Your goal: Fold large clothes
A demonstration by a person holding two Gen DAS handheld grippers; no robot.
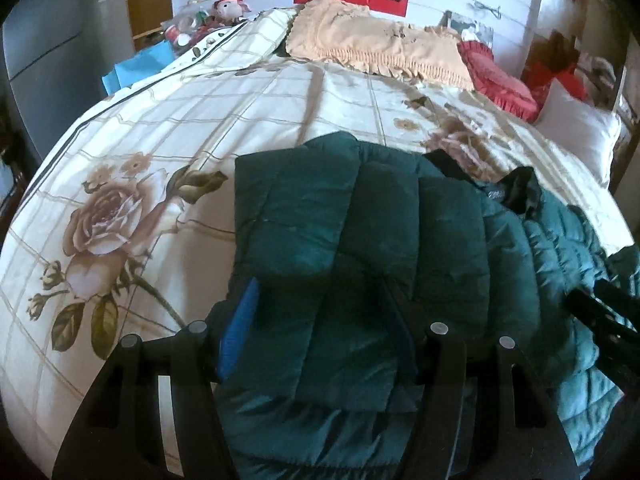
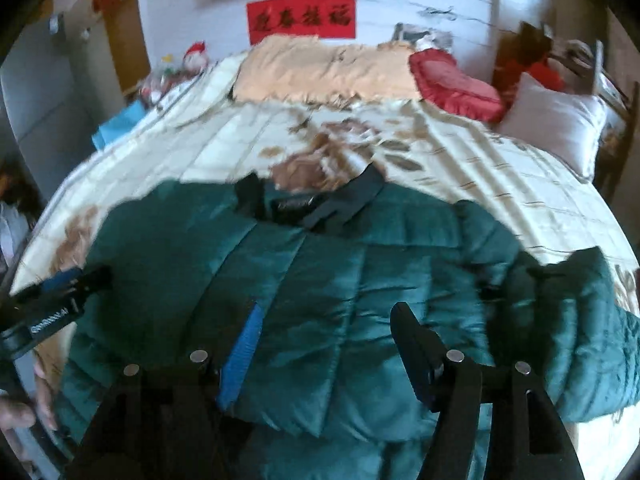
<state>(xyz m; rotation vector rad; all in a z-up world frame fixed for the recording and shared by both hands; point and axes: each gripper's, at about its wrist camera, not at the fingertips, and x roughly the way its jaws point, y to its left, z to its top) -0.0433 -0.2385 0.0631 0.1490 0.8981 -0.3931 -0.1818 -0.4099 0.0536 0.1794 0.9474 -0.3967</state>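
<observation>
A dark green puffer jacket (image 1: 400,220) (image 2: 320,264) lies spread on a floral quilt, its black collar (image 2: 344,196) toward the pillows. One side is folded over the body in the left wrist view. My left gripper (image 1: 320,320) stands open over that folded part, with the puffy fabric lying between its blue pad and black finger; it also shows at the jacket's left edge (image 2: 76,280). My right gripper (image 2: 324,320) is open just above the jacket's middle with nothing gripped, and its tip (image 1: 592,300) shows at the right in the left wrist view. A sleeve (image 2: 592,304) sticks out to the right.
The cream floral quilt (image 1: 180,140) covers the whole bed. At the head lie a peach pillow cover (image 1: 372,40), a red cushion (image 2: 452,84) and a white pillow (image 2: 560,128). Toys and a blue bag (image 1: 136,68) sit at the far left. A hand (image 2: 16,416) holds the left tool.
</observation>
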